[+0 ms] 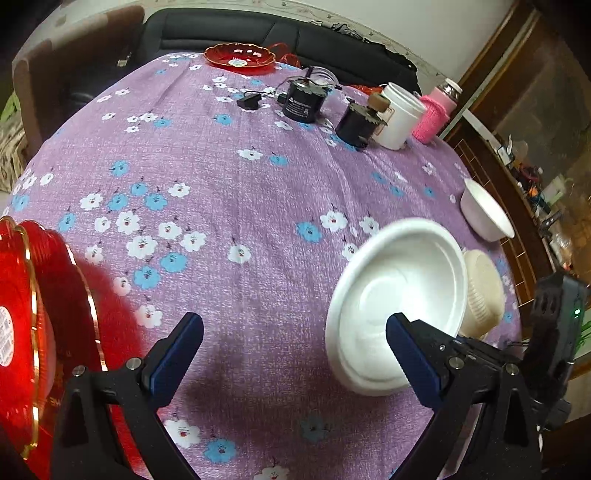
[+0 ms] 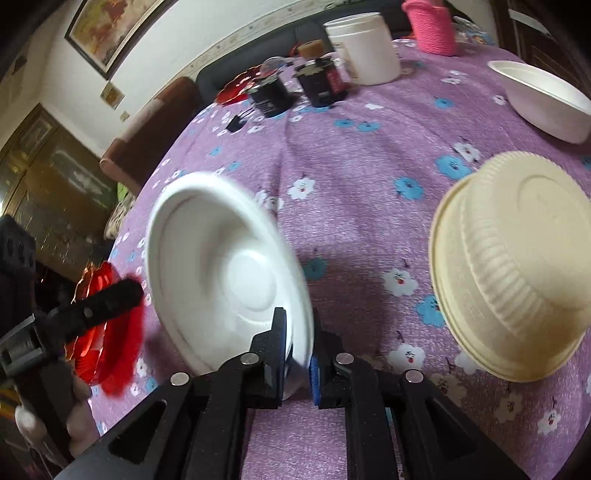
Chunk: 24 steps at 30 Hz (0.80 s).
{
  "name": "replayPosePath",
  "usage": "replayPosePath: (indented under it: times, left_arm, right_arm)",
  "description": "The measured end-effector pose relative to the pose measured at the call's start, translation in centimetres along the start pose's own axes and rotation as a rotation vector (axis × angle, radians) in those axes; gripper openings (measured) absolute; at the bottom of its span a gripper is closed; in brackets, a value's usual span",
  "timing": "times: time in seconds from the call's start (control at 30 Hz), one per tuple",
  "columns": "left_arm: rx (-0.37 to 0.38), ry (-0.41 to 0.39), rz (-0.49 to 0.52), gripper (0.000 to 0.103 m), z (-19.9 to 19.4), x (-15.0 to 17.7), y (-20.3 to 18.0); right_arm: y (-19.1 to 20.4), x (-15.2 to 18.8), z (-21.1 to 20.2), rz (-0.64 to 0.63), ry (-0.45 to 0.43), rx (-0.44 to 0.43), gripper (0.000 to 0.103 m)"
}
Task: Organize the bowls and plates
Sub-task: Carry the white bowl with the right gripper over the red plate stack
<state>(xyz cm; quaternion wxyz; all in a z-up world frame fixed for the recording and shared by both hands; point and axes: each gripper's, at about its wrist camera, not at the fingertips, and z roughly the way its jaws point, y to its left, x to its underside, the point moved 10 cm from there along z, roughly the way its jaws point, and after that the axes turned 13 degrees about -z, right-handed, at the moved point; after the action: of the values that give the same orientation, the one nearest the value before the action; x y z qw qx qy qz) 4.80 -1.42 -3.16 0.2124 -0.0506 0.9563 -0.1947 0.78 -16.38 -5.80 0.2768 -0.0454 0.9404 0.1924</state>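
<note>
My right gripper is shut on the rim of a white foam bowl, which hangs tilted on edge above the purple flowered tablecloth. The same bowl shows in the left wrist view at right. My left gripper is open with nothing between its fingers, low over the cloth. A red gold-rimmed plate lies just left of it, also visible as the red plate in the right wrist view. A cream ribbed bowl stack sits upside down at right. Another white bowl stands upright beyond it.
At the table's far side are a second red plate, two black jars, a white tub, a pink knit-covered bottle and a small black plug. A dark sofa is behind; wooden cabinets stand at right.
</note>
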Motion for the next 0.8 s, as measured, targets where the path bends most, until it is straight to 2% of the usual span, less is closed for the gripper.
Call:
replayPosePath:
  times: [0.23, 0.5, 0.57, 0.6, 0.63, 0.67, 0.7, 0.73, 0.8]
  left_arm:
    - [-0.047, -0.022, 0.007, 0.099, 2.1, -0.2, -0.6]
    - [-0.065, -0.012, 0.048, 0.097, 4.6, -0.4, -2.4]
    - [-0.071, 0.013, 0.063, 0.075, 5.4, -0.1, -2.7]
    - [-0.075, 0.033, 0.067, 0.053, 5.8, 0.2, -2.7]
    - [-0.085, 0.020, 0.078, 0.049, 5.8, 0.2, -2.9]
    - [-0.080, 0.015, 0.089, 0.044, 5.7, 0.3, -3.2]
    - [-0.066, 0.025, 0.099, 0.033, 5.7, 0.6, -3.5]
    - [-0.055, 0.038, 0.102, 0.026, 5.7, 0.9, -3.7]
    - [-0.057, 0.033, 0.101, 0.026, 5.3, 1.2, -3.9]
  right_arm:
    - [-0.7, 0.3, 0.1, 0.037, -0.045, 0.025, 0.035]
    - [-1.6, -0.3, -0.4, 0.044, -0.130, 0.037, 0.037]
    - [-1.4, -0.2, -0.2, 0.025, -0.126, 0.044, 0.036]
    - [-1.3, -0.2, -0.1, 0.018, -0.126, 0.045, 0.028]
    - [-1.1, -0.2, 0.0, 0.012, -0.124, 0.042, 0.023]
    - [-0.8, -0.2, 0.2, -0.001, -0.121, 0.041, 0.022]
    - [-0.7, -0.2, 0.2, -0.010, -0.127, 0.049, 0.022]
    - [-0.7, -0.2, 0.2, -0.020, -0.131, 0.056, 0.022]
    - [-0.3, -0.3, 0.0, -0.043, -0.146, 0.065, 0.019]
